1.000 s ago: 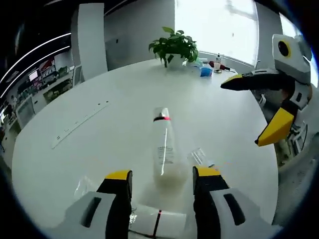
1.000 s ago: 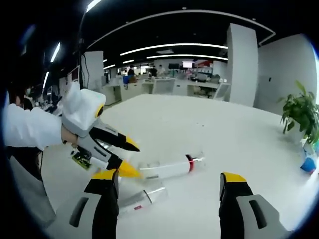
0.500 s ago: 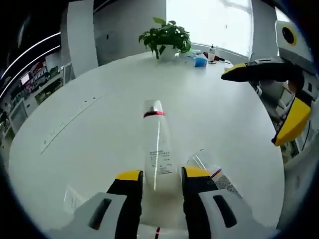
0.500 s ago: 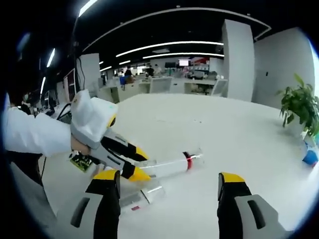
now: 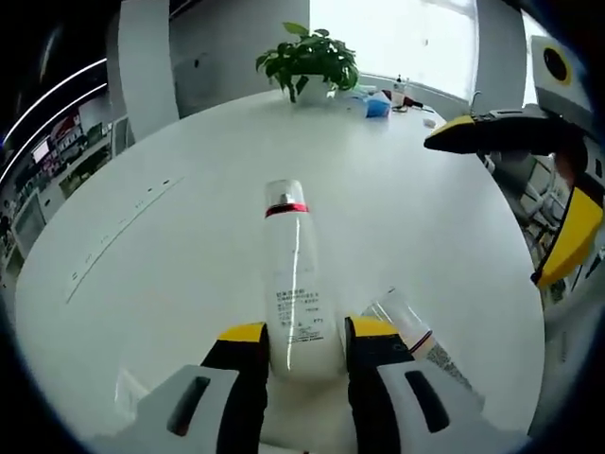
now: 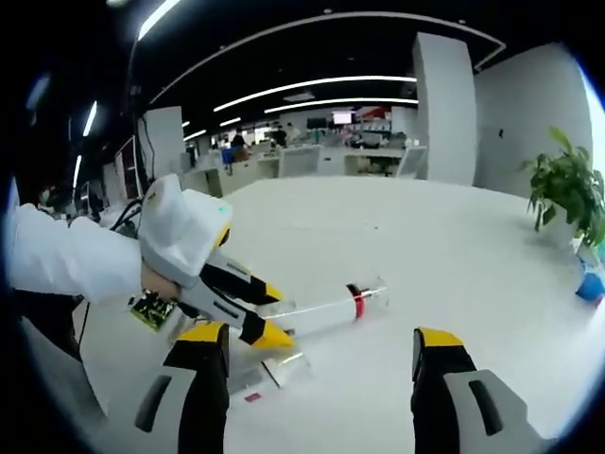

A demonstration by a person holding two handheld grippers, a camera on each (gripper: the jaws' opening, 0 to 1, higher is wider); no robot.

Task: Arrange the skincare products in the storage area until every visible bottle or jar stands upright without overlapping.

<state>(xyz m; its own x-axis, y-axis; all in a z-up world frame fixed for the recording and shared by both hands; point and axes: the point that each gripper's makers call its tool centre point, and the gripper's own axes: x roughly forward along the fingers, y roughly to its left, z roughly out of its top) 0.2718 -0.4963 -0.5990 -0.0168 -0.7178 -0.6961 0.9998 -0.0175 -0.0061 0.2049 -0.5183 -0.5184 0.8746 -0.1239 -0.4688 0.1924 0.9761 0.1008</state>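
A white bottle with a red band and a clear cap is held by its base in my left gripper, which is shut on it; the cap points away over the white round table. In the right gripper view the same bottle juts from the left gripper, cap end a little raised. A second bottle with a clear cap lies on its side just right of the left jaws, also visible as the lying bottle. My right gripper is open and holds nothing, and hangs at the table's right side.
A potted plant and a blue item stand at the table's far edge. A thin strip lies on the left part of the table. A person's white sleeve reaches in behind the left gripper.
The left jaws have shut from wide apart onto the white bottle's base, and the bottle now sits closer and larger in that view. The right gripper has stayed open.
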